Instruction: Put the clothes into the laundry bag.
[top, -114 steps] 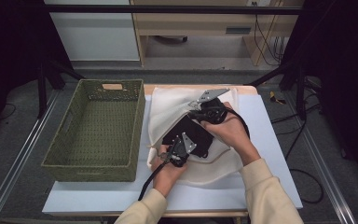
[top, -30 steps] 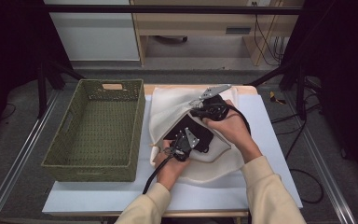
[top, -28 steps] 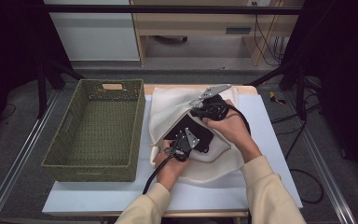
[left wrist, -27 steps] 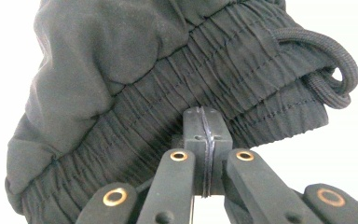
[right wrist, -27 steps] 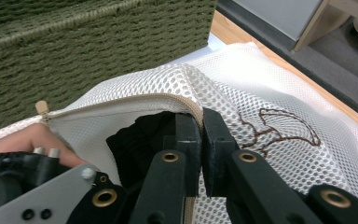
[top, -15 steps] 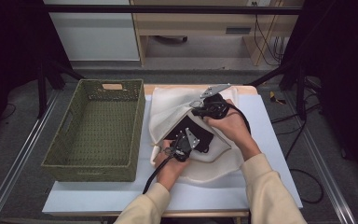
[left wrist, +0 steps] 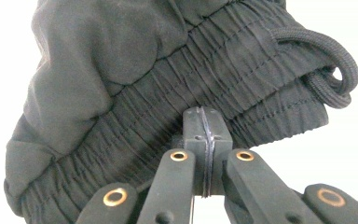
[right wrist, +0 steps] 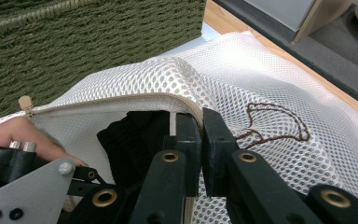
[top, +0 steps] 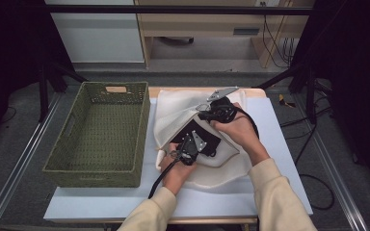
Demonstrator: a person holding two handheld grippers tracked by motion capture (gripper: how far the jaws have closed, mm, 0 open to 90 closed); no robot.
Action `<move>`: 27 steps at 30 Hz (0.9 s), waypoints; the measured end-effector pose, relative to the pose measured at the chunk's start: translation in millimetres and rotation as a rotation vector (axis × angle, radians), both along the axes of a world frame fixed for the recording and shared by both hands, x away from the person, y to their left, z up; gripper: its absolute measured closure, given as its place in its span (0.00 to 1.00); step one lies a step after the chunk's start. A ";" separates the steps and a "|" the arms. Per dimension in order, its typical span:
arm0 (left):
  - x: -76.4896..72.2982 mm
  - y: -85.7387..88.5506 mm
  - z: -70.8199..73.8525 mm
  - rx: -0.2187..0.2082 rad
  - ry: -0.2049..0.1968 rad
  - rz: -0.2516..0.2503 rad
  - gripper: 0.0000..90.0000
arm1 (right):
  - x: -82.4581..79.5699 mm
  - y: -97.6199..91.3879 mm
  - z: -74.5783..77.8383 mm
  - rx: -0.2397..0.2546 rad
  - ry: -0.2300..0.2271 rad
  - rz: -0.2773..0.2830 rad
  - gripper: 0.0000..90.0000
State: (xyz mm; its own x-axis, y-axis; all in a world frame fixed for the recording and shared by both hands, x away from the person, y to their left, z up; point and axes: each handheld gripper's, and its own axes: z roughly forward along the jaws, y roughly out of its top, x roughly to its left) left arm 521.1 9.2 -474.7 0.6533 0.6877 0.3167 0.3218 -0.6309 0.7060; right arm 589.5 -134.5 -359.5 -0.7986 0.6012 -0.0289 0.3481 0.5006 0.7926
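Little has changed: left gripper (left wrist: 204, 140) stays clamped on black shorts (left wrist: 158, 79); right gripper (right wrist: 200, 140) pinches the mesh bag's (right wrist: 270, 84) zipper edge beside the basket (top: 101, 134).

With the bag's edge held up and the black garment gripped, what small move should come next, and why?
Probably push the left gripper further into the mesh bag. Its jaws are shut on the black garment, part of which sits at the opening, while the right gripper, shut on the zipper edge, holds the mouth open.
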 end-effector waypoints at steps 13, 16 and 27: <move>4.2 -1.1 -0.8 -0.010 -0.005 0.013 1.00 | -1.9 -0.6 1.2 -0.003 0.001 0.004 0.97; 4.1 -1.4 -0.7 -0.008 -0.007 0.013 1.00 | -2.4 -1.1 1.5 -0.007 0.002 0.004 0.97; 6.3 -2.6 -0.1 -0.014 -0.009 0.020 1.00 | -2.5 -0.4 1.4 -0.005 0.005 0.004 0.97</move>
State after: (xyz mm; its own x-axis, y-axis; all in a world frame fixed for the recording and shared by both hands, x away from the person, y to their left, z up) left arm 527.4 6.7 -474.8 0.6365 0.7051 0.3125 0.3282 -0.6143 0.7176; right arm 587.1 -134.9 -358.0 -0.8012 0.5977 -0.0281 0.3498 0.5060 0.7884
